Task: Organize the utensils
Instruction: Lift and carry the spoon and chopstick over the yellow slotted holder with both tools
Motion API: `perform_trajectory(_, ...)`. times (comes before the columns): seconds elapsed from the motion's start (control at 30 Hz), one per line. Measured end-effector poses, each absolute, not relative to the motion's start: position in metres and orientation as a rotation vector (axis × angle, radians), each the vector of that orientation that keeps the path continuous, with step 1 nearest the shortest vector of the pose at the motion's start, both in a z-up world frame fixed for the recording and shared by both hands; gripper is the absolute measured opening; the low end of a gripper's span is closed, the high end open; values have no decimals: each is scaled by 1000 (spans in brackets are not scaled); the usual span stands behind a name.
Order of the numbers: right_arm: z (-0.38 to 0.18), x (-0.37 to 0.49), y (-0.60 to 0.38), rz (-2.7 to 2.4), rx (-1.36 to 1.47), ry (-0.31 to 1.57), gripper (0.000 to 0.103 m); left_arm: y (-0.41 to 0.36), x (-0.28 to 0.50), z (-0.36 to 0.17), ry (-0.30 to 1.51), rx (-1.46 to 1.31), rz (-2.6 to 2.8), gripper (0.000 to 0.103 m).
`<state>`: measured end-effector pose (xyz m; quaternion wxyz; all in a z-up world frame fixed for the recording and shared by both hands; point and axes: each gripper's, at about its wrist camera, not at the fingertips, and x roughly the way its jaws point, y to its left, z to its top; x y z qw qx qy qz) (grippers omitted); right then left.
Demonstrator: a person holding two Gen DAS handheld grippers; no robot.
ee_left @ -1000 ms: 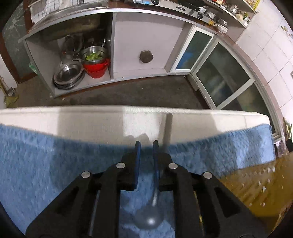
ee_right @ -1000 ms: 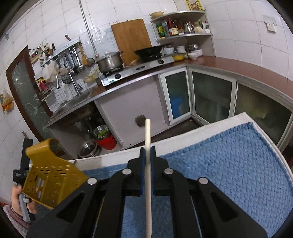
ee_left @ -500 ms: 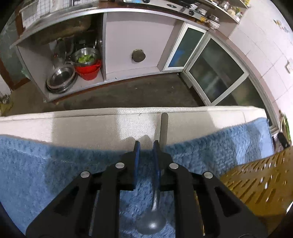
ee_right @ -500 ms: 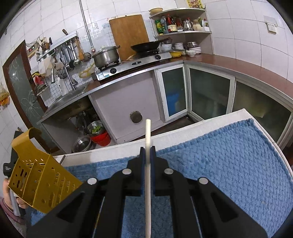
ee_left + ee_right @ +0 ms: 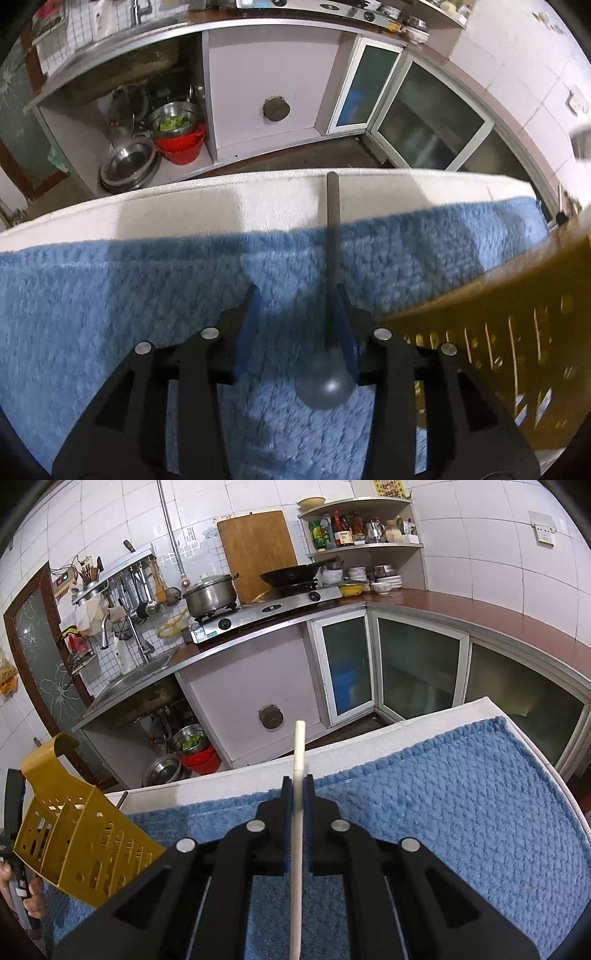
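The left gripper [image 5: 295, 317] stood part-way apart, its jaws opening, with a grey spoon [image 5: 330, 295] between them, its handle lying against the right pad while the left pad stood clear. The spoon lay on the blue towel [image 5: 110, 295], bowl toward the camera, handle reaching onto the white table edge [image 5: 184, 206]. It looked light, stiff and smooth, so mid-handle seemed the best hold. The right gripper [image 5: 297, 794] was clamped on a thin white stick [image 5: 297, 775], probably a light, rigid chopstick. A yellow caddy [image 5: 77, 834] stood tilted at the left, near a hand [image 5: 31, 897].
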<state>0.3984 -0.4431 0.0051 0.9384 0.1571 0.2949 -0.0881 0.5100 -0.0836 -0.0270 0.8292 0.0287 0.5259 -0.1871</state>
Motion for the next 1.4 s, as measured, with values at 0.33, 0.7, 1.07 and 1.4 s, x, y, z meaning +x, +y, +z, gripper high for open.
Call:
perform_trajectory(0.33,3,397,-445,-177,314,608,6,-90,497,-31,1048,144,-408,36)
perform_trajectory(0.7,2,397,-446,-183,320,609,6,-100,485,-30,1038,213,-460,5)
perform_trajectory(1.07,2,395,-447,-174,324,609,6,-71,462,-23,1070,223,-405,5)
perform_trajectory(1.4,2,396,-449,-168,333,610,6,-54,504,-21,1095,102,-295,5)
